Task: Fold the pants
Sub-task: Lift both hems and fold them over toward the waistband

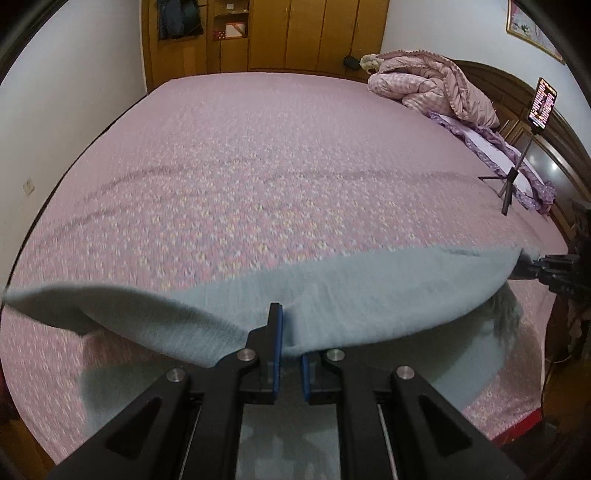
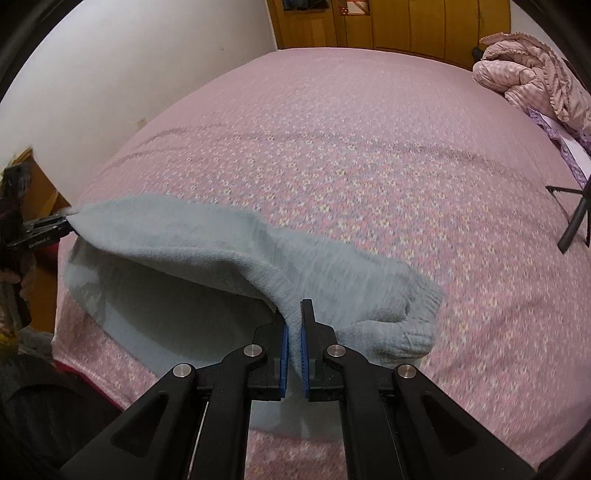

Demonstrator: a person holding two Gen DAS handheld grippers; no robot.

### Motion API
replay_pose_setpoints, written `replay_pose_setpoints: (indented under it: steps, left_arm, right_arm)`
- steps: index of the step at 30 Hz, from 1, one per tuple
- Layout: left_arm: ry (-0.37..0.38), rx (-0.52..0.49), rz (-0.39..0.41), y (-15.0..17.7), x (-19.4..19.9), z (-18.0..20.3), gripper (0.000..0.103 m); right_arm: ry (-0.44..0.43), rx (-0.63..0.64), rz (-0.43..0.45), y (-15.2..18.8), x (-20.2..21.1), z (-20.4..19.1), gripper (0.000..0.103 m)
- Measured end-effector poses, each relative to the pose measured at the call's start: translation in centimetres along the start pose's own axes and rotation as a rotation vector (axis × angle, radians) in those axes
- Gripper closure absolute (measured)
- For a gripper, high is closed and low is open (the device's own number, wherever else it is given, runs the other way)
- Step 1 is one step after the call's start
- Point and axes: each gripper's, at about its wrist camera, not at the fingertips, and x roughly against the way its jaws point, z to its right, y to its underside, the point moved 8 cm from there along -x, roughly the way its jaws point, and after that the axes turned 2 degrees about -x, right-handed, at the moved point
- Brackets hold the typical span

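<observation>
The pants (image 1: 369, 291) are pale blue-grey fleece, held up over the near edge of the pink bed (image 1: 277, 155). My left gripper (image 1: 291, 332) is shut on the fabric's edge, which drapes over its right finger. My right gripper (image 2: 294, 321) is shut on a fold of the pants (image 2: 229, 251), with a ribbed cuff (image 2: 413, 325) hanging to its right. The fabric stretches between both grippers. The right gripper shows at the far right of the left wrist view (image 1: 532, 267); the left gripper shows at the far left of the right wrist view (image 2: 55, 225).
A pink quilted duvet (image 1: 432, 85) is bunched at the bed's far right by the purple pillows (image 1: 491, 144). A phone on a small tripod (image 1: 517, 162) stands on the bed at the right. Wooden wardrobes (image 1: 295, 33) line the far wall.
</observation>
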Motion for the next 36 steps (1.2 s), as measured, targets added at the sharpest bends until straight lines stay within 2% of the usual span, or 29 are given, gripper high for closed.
replay_pose_setpoints:
  steps: [9, 16, 19, 22, 26, 28, 31, 36]
  left_arm:
    - [0.021, 0.031, -0.032, 4.9, 0.8, 0.1, 0.095]
    - [0.024, 0.057, -0.064, 8.3, 0.7, 0.1, 0.095]
    - [0.016, 0.065, -0.089, 10.1, 0.1, 0.2, 0.095]
    - [-0.009, 0.058, -0.109, 11.6, -0.8, 0.1, 0.095]
    - [-0.025, 0.054, -0.127, 13.0, -1.6, 0.2, 0.093]
    - [-0.032, 0.044, -0.119, 13.5, -1.6, 0.3, 0.092]
    - [-0.036, 0.044, -0.111, 13.9, -1.4, 0.3, 0.092]
    - [-0.031, 0.071, -0.113, 13.7, -1.8, 0.1, 0.092]
  right_arm:
    - [-0.012, -0.019, -0.027, 3.2, 0.1, -1.1, 0.096]
    - [0.033, -0.031, -0.057, 6.0, -1.3, -1.2, 0.094]
    - [0.062, -0.075, -0.085, 7.2, -2.3, -0.6, 0.088]
    - [0.067, -0.137, -0.114, 8.4, -2.7, 0.0, 0.085]
    - [0.046, -0.185, -0.095, 9.5, -0.8, 0.0, 0.079]
    - [0.069, -0.209, -0.086, 10.1, 0.4, 0.5, 0.068]
    - [0.089, -0.263, -0.059, 10.4, 1.7, 1.7, 0.068]
    - [0.07, -0.459, -0.018, 10.4, 1.9, 5.3, 0.068]
